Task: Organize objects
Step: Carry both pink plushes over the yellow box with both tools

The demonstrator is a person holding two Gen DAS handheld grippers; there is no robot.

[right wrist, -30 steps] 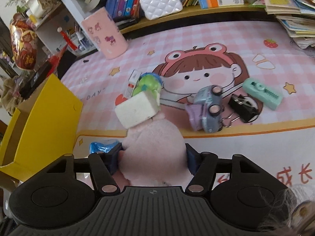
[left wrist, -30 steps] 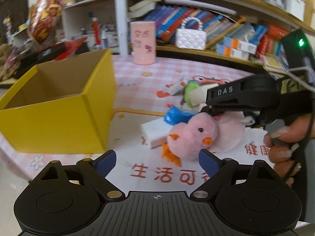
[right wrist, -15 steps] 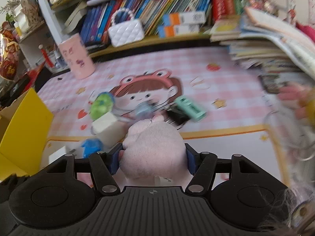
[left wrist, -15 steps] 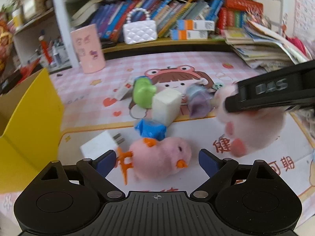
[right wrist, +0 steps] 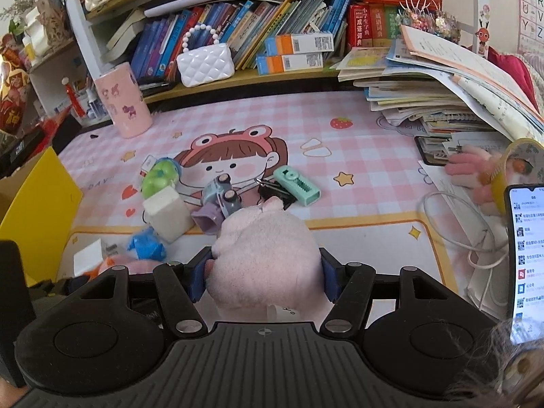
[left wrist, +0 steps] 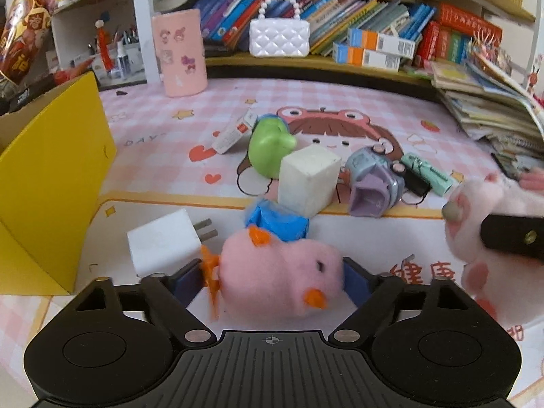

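Observation:
My left gripper is shut on a pink chick plush with orange beak and feet, low over the mat. My right gripper is shut on a pale pink plush; it also shows at the right of the left wrist view. A yellow cardboard box stands at the left. On the mat lie a white charger, a blue wrapper, a white block, a green toy, a purple toy car and a mint stapler.
A pink cup and a white purse stand at the back by the bookshelf. Stacked books and papers fill the right side. A phone and white cable lie at the right.
My left gripper has moved forward and closed on the chick plush. My right gripper has carried the pale pink plush to the right, away from the pile.

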